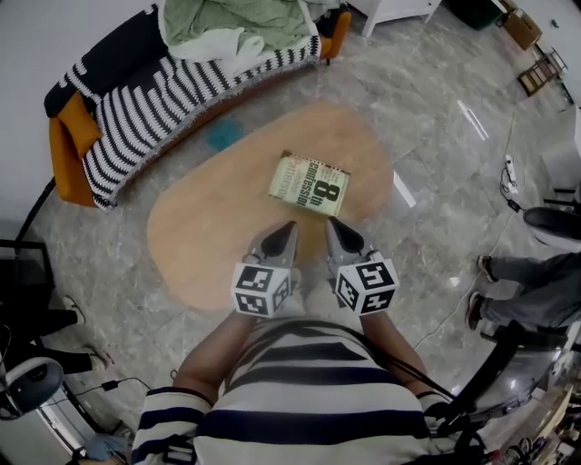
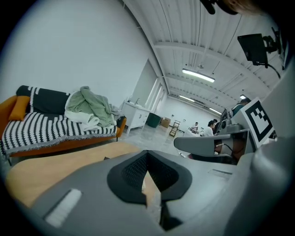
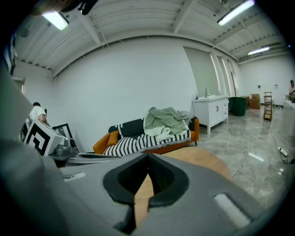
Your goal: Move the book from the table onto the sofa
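Book [image 1: 310, 184] lies flat and cover up on the oval wooden counter [image 1: 200, 245] in the head view, toward the far side and apart from both claws. The left claw [image 1: 288, 229] and right claw [image 1: 333, 225] hover side by side over the counter's near part with their tips pointing toward the book. Each has its jaws pressed together with nothing in them. Beyond the counter stands the sofa [image 1: 136, 109], orange under a black-and-white striped throw, with a green blanket [image 1: 245, 23] heaped at one end.

In the left claw view the jaws meet at the tip, empty, and a sliver of the wooden counter shows through the gap behind the pads. The sofa sits to the left, and the right claw runs alongside at the right.

In the right claw view the jaws are likewise together and hold nothing. The counter stretches ahead, with the sofa and a white cabinet [image 3: 211, 113] behind it.
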The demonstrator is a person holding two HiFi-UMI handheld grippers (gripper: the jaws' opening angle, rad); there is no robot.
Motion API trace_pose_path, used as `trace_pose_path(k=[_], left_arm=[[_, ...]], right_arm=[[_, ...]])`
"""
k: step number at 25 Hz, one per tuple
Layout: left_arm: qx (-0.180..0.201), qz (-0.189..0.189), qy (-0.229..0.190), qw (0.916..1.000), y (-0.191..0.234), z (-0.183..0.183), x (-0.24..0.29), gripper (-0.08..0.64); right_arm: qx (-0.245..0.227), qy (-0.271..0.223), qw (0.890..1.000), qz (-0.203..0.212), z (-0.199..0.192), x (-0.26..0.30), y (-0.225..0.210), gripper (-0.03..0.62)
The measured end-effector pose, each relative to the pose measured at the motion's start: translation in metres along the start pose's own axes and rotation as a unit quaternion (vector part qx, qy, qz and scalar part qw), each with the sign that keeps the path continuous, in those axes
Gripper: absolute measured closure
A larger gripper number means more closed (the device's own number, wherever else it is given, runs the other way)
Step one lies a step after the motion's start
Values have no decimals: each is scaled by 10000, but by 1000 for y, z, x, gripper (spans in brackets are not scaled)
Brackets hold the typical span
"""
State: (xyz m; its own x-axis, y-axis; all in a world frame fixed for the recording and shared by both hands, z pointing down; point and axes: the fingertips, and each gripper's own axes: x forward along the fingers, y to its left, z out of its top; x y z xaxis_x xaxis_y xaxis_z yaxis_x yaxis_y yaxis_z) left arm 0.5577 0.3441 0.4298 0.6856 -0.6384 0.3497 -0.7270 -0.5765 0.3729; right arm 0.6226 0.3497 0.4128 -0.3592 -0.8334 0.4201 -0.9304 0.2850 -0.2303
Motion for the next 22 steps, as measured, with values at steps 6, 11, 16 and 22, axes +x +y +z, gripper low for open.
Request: trace_pose_path(k=[6, 11, 16, 22], left_arm=[[-160, 21, 152, 9998, 5, -8, 9, 555], [-319, 180, 291, 9989, 12, -20, 21, 555], [-369, 406, 381, 9978, 18, -21, 40, 555], [-512, 652, 435, 9956, 28, -18, 64, 555]], right_arm=[[33, 162, 9997, -167, 0, 4, -13, 600], [-7, 301, 9994, -144, -7, 14, -28, 600], [33, 425, 9991, 40, -8, 36, -41, 600], [-102, 541, 9980, 311, 0, 62, -52, 600]])
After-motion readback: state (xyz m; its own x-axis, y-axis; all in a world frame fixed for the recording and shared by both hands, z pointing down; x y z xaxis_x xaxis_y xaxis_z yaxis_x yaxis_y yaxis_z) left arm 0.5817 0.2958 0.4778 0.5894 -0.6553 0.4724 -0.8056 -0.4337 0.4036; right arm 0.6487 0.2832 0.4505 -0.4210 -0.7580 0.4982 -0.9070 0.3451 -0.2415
